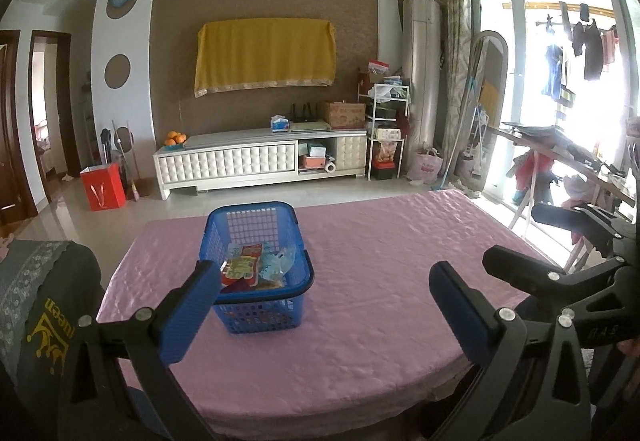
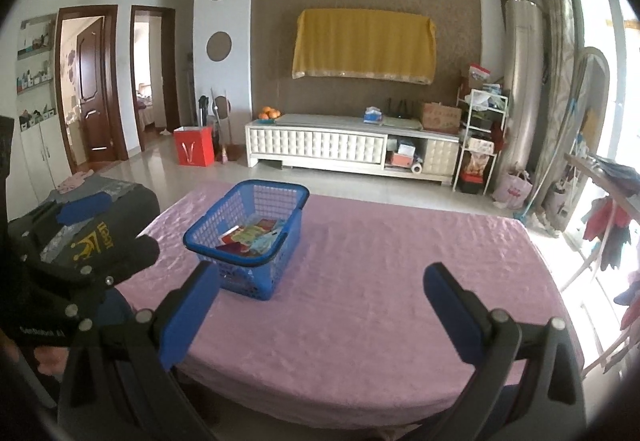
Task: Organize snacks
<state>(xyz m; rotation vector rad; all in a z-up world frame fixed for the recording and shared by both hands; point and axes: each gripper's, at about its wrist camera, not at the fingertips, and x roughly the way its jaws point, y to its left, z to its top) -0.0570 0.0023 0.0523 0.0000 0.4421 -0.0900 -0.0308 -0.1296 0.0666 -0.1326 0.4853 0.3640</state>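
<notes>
Risk here lies mostly with the blue plastic basket [image 1: 256, 265], which stands alone toward the left side of the pink-covered tabletop [image 1: 400, 281] with the snack packets [image 1: 256, 265] piled loosely inside. The basket looks light and its mesh walls are open, so a finger tip reaching in could catch the rim or a hole and drag or tip the whole thing. The cloth is glossy and wrinkled; a push on the basket would likely slide it, cloth and all, toward the near-left edge by the grey cushion [image 1: 44, 305]. The packets are thin and slippery, and any pinch on a corner could let one slip out above the basket. No packet lies loose on the cloth in either view, so the sorting seems near its end, and a needless extra reach is the likeliest cause of trouble.

The left hand-held gripper [image 1: 324, 309] hovers above the near edge of the tabletop, tilted gently downward, its blue pads [image 1: 188, 313] spread wide with nothing between them. The right hand-held gripper [image 2: 320, 313] hangs beside it at a similar downward tilt, fingers equally far apart and empty, with the basket ahead and to its left.
</notes>
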